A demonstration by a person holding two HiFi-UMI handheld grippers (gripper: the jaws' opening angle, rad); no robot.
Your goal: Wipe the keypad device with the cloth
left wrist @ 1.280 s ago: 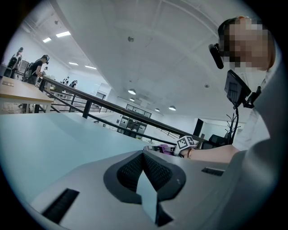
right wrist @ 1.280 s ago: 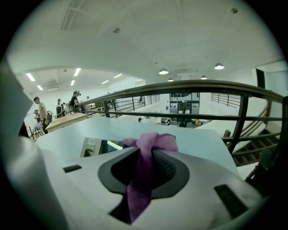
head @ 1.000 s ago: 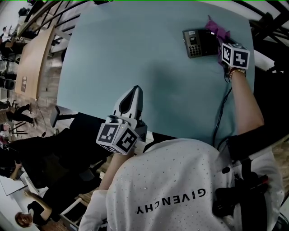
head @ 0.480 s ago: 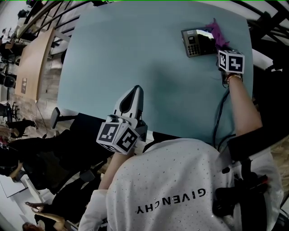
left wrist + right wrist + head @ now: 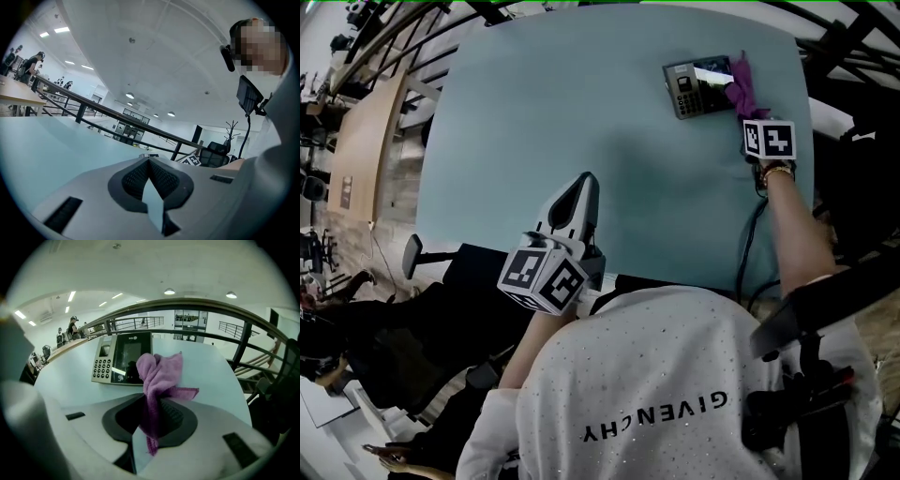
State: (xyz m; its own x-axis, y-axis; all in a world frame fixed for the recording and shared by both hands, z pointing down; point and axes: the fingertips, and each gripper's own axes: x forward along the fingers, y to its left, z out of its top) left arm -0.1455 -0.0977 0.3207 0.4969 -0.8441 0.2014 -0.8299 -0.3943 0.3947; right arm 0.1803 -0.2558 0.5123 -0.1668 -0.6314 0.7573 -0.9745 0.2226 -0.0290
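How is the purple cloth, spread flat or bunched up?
Bunched up: the cloth sticks out crumpled, pinched in the shut right gripper.

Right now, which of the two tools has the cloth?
The right tool: its jaws are shut on the purple cloth by the keypad device. The left tool is shut on nothing, over the table's near edge.

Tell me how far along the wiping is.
Done: the crumpled purple cloth is clamped in the jaws of the right gripper. In hand: it hangs by the grey keypad device; contact unclear. Left: no wiped result shows, so wiping remains. The left gripper is shut, empty.
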